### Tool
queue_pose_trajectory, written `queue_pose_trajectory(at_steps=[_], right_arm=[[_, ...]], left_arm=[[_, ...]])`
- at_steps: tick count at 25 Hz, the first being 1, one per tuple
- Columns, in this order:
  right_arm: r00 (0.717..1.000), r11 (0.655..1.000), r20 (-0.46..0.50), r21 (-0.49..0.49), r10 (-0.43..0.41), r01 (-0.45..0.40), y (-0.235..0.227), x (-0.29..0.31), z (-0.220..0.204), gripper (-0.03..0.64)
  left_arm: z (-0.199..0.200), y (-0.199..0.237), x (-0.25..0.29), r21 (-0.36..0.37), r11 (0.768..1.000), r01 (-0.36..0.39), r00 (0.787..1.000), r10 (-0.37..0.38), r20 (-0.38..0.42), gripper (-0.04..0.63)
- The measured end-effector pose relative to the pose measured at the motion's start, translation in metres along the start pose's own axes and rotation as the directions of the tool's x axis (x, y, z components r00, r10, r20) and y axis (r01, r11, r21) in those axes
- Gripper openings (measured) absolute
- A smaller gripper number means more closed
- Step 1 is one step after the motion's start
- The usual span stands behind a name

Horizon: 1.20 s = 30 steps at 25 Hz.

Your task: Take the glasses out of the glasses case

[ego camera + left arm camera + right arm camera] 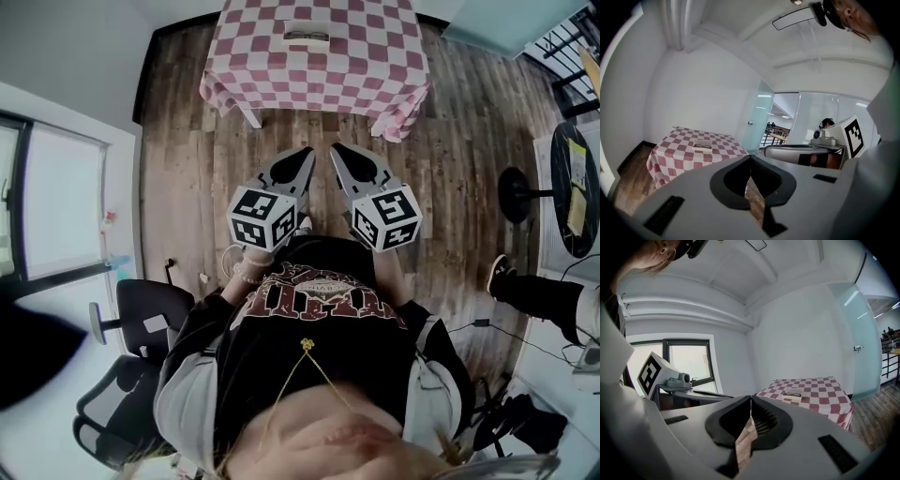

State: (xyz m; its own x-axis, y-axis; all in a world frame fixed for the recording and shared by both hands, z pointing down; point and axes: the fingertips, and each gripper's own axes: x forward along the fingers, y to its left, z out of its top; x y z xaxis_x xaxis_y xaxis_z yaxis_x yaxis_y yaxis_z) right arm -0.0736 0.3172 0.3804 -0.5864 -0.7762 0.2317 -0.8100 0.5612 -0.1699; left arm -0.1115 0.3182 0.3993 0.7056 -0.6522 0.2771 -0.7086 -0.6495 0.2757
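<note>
Both clenched empty; glasses case (307, 36) well ahead
I see left gripper (304, 156) and right gripper (337, 153) over floor (187, 150); case on checked table (375, 75).

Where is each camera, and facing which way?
Head view: on the person's head, facing steeply down at brown wooden floor; shows torso, left gripper, right gripper.
Left gripper view: on that gripper, along shut jaws toward pink-checked table; right gripper beside.
Right gripper view: likewise; left gripper beside.
Shared: all see table with open white glasses case.
</note>
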Motion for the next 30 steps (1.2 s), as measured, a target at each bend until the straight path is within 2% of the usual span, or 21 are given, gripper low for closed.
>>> queue_pose_trajectory(at_steps=[6,16,30], right_arm=[[1.0,1.0,0.006,0.002,-0.021,0.021,-0.003,0.026,0.005,0.02],[1.0,1.0,0.003,-0.002,-0.015,0.015,-0.025,0.054,0.018,0.02],[0.999,0.999,-0.008,0.009,0.04,-0.04,-0.09,0.118,0.048,0.02]], left_arm=[[0.012,0.024,0.004,-0.005,1.0,0.012,0.999,-0.012,0.03,0.006],[0.024,0.047,0.03,-0.031,0.999,0.02,0.999,-0.019,0.028,0.006],[0.069,0.097,0.101,-0.013,1.0,-0.021,0.999,0.021,0.028,0.006]])
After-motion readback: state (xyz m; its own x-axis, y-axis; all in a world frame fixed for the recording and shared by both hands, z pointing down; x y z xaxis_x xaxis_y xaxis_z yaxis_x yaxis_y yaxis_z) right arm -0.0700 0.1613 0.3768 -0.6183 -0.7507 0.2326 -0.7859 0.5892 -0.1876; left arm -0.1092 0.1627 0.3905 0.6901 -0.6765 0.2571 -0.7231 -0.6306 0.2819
